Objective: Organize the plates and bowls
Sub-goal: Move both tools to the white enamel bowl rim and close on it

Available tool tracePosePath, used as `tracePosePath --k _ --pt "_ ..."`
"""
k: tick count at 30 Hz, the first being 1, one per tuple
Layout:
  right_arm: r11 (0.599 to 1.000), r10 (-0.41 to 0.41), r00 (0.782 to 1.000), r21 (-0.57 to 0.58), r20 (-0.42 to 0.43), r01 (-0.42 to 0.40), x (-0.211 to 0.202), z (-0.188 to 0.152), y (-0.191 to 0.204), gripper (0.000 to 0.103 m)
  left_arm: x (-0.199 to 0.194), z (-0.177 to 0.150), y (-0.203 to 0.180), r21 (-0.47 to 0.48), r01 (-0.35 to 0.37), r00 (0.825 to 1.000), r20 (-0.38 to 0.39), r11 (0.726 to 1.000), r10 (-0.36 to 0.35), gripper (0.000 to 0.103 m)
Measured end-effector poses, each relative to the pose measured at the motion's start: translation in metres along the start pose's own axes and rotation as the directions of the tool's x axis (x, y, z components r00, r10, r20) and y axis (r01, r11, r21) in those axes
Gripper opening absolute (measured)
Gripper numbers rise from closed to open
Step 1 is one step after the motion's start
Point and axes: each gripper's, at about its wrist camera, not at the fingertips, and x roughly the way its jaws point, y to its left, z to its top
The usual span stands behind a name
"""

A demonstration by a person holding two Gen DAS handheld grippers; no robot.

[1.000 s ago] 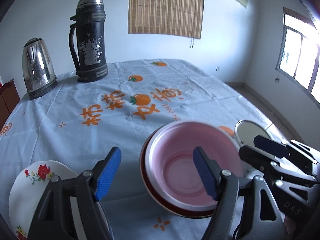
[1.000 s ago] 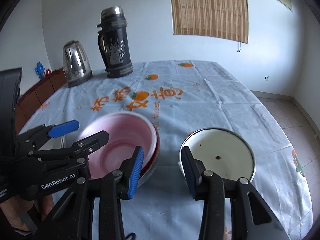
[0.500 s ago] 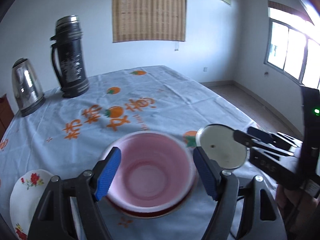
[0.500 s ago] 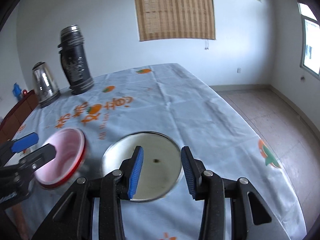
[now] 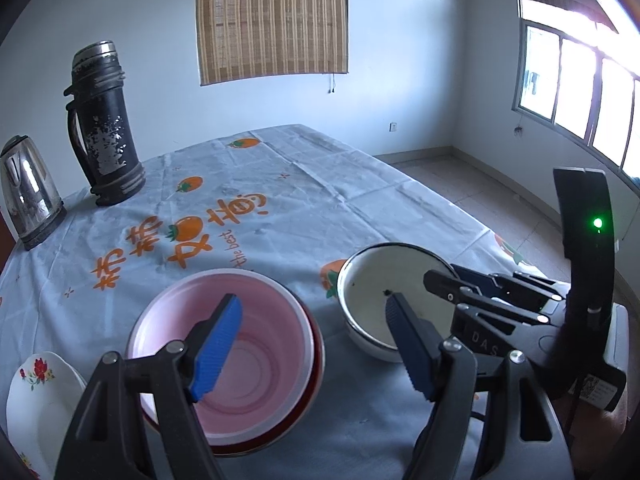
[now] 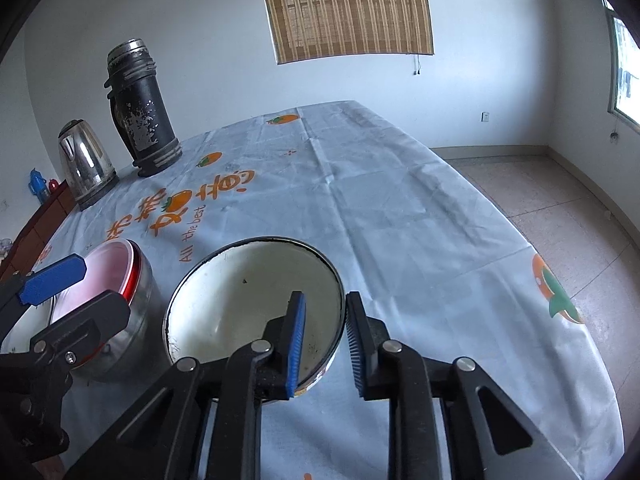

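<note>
A white enamel bowl with a dark rim stands near the table's front edge. My right gripper straddles its right rim, one pad inside and one outside. The jaws are closing, and a gap still shows between the inner pad and the wall. To its left, a pink bowl is nested in a red-rimmed steel bowl. My left gripper hovers open over that stack's right side, holding nothing. The enamel bowl and the right gripper also show in the left wrist view.
A white plate with red flowers lies at the front left. A black thermos and a steel kettle stand at the far left of the orange-printed tablecloth. The table's right edge drops to the tiled floor.
My right gripper went from the gap between the bowls to the enamel bowl's right rim and narrowed its jaws. My left gripper shifted right, from around the stack to its right side.
</note>
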Motion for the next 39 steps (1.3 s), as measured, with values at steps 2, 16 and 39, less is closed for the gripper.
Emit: tracePosePath --k 2,16,39 --pt "1.000 0.005 1.000 0.004 -0.005 -0.005 0.002 -0.001 -0.002 0.016 0.002 0.000 -0.001 0.002 0.001 1.000 -0.002 1.000 -0.001 0.074" --pt "0.999 -0.016 1.000 0.036 0.012 0.015 0.000 -0.003 -0.018 0.007 0.008 -0.003 -0.020 0.030 0.049 0.998 -0.031 0.998 -0.048 0.039" --pt "0.998 -0.024 1.000 0.052 0.015 0.023 -0.001 -0.003 -0.032 0.008 0.045 -0.005 -0.053 0.040 0.127 0.985 -0.122 0.991 -0.122 0.035"
